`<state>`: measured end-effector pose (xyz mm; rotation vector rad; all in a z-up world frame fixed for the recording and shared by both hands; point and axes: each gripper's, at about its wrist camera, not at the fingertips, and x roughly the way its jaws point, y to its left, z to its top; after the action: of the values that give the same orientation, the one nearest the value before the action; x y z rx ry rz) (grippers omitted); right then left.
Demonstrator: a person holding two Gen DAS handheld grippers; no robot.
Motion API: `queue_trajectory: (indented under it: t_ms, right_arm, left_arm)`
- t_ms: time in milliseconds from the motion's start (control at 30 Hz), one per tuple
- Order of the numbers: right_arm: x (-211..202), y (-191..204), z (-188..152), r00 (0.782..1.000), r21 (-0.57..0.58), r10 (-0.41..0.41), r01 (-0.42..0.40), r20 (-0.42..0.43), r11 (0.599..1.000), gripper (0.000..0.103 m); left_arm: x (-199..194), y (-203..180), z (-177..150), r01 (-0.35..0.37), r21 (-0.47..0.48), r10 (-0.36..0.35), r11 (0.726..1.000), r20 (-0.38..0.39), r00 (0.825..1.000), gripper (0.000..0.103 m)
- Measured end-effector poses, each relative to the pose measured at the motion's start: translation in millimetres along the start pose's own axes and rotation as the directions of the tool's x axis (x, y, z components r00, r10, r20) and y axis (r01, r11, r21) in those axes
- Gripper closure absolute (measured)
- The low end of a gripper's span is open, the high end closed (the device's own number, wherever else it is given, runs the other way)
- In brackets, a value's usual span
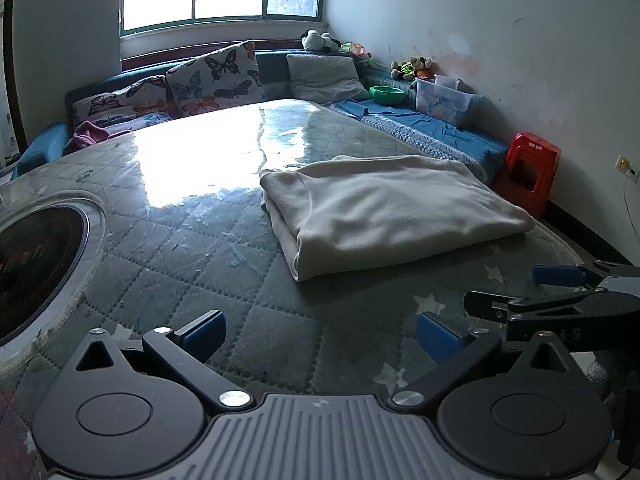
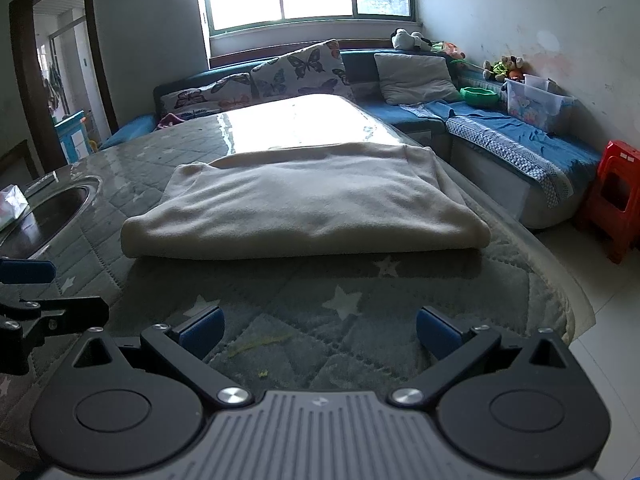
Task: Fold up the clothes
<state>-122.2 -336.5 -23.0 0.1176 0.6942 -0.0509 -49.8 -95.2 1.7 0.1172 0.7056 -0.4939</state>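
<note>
A cream garment [image 1: 384, 208] lies folded into a thick rectangle on the quilted grey-green table cover [image 1: 208, 264], right of centre in the left wrist view and across the middle of the right wrist view [image 2: 304, 204]. Its rounded fold edge faces the cameras, and nothing touches it.

The left gripper [image 1: 320, 336] sits at the bottom of its own frame with its 2 blue-padded fingers spread wide over bare cover, holding nothing. The right gripper [image 2: 320, 332] shows the same wide-spread, empty jaws at the bottom of its frame, short of the garment's near edge. Each gripper also appears in the other's view: the right one at the lower right edge of the left wrist view, the left one at the lower left edge of the right wrist view.

A round dark inset [image 1: 36, 272] with a metal rim sits at the left of the left wrist view. Behind the table, butterfly-print cushions [image 1: 216, 76] lean below the window, and a red plastic stool [image 1: 528, 172] stands at the right by the wall.
</note>
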Motion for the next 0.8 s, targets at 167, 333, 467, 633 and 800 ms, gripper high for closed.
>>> queue_trajectory:
  t_ms: [167, 333, 467, 633, 800]
  right_arm:
    - [4, -1, 3, 1.0, 0.002, -0.004, 0.004, -0.001, 1.0, 0.0]
    - [9, -1, 6, 1.0, 0.0, -0.009, 0.009, -0.002, 1.0, 0.0]
    - [12, -1, 7, 1.0, -0.003, -0.012, 0.012, -0.001, 1.0, 0.0]
    - [15, -2, 10, 1.0, 0.002, -0.015, 0.015, 0.002, 1.0, 0.0]
    - [19, 0, 12, 1.0, 0.0, -0.022, 0.022, 0.004, 1.0, 0.0]
  left_arm:
    - [6, 0, 4, 0.002, 0.006, -0.002, 1.0, -0.006, 1.0, 0.0]
    - [11, 0, 8, 0.004, 0.014, -0.004, 1.0, -0.012, 1.0, 0.0]
    - [16, 0, 11, 0.005, 0.019, -0.005, 1.0, -0.016, 1.0, 0.0]
    - [20, 0, 15, 0.007, 0.024, -0.006, 1.0, -0.019, 1.0, 0.0]
    - [24, 2, 18, 0.006, 0.024, -0.006, 1.0, -0.022, 1.0, 0.0]
